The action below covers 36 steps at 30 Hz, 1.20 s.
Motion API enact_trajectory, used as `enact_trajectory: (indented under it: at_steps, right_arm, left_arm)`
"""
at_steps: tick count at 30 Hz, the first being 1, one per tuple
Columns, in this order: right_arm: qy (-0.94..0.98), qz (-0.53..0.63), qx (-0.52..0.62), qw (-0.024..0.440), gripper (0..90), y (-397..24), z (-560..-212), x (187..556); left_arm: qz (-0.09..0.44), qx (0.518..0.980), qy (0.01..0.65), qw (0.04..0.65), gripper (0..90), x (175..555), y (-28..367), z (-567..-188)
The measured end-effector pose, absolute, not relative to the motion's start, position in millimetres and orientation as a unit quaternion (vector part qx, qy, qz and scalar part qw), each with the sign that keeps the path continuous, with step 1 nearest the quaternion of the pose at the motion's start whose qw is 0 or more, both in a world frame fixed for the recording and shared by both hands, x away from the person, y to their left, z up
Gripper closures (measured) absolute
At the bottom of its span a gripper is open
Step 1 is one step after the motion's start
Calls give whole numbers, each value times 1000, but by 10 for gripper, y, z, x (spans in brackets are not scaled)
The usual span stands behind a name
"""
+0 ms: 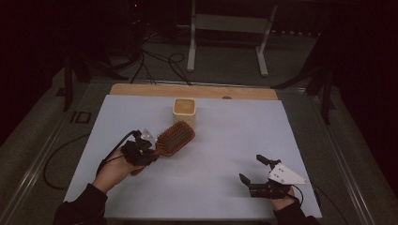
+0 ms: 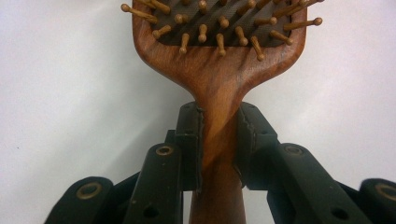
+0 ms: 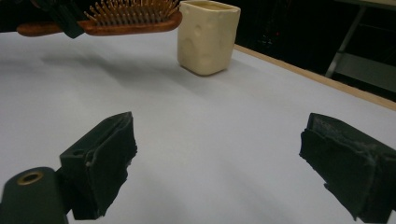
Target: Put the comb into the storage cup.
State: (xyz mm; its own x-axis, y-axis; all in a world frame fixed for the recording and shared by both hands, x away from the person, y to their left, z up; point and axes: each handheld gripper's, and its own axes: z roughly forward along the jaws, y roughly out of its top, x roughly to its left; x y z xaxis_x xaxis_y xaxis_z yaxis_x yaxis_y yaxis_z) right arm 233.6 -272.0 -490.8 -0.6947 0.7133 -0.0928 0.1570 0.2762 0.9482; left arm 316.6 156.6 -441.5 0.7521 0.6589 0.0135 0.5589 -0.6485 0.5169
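A wooden paddle hairbrush (image 1: 174, 138) with wooden pins hangs above the white table cover (image 1: 211, 150), bristles up. My left gripper (image 1: 149, 149) is shut on its handle, close to the head. In the left gripper view both pads press the handle (image 2: 218, 135) just below the head. A cream square cup (image 1: 184, 112) stands upright just beyond the brush head, near the table's far middle. In the right gripper view the brush (image 3: 126, 18) floats above its shadow beside the cup (image 3: 207, 36). My right gripper (image 1: 256, 169) rests low at the near right, jaws wide apart with nothing between them.
A wooden strip (image 1: 197, 91) runs along the table's far edge. Beyond it are a white frame stand (image 1: 225, 33) and cables (image 1: 155, 65) on the dark floor. A cable (image 1: 61, 154) trails from my left gripper off the table's left side.
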Motion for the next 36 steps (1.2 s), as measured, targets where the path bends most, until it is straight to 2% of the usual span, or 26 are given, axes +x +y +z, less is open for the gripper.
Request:
enact_trajectory:
  at_steps: [10, 24, 31, 36]
  right_arm:
    - [756, 524, 291, 262, 96, -2719, -4915, 2345]
    - [765, 509, 295, 260, 96, -2647, -4897, 2332]
    - [767, 501, 300, 266, 96, -2602, -4768, 2308]
    - [759, 513, 316, 248, 96, -2546, -4545, 2362]
  left_arm:
    - [132, 891, 339, 274, 732, 3076, 1458, -4338]
    - [140, 866, 343, 336, 732, 2980, 1365, -4354]
    - [152, 858, 340, 353, 732, 2957, 1302, -4367]
    - [137, 849, 339, 382, 731, 2944, 1286, -4409]
